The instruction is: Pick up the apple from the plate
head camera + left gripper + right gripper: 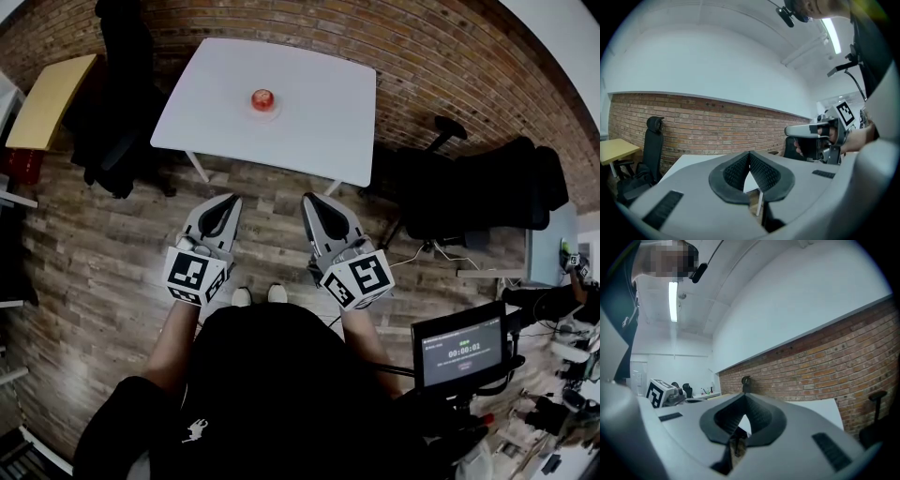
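Note:
A red apple (262, 98) sits on a small white plate (274, 112) in the far half of a white table (319, 122). I stand back from the table's near edge, and both grippers are held level over the wood floor, well short of the apple. My left gripper (230, 199) is shut with nothing between its jaws, which meet at their tips (750, 153). Beside it, my right gripper (307, 199) is likewise shut and empty, tips touching (744, 393). Neither gripper view shows the apple; the jaws hide it.
A black office chair (122, 103) stands left of the table, another (469, 187) to its right. A yellow desk (52, 98) is far left. A small screen (461, 349) sits by my right side. A brick wall (693, 126) runs behind the table.

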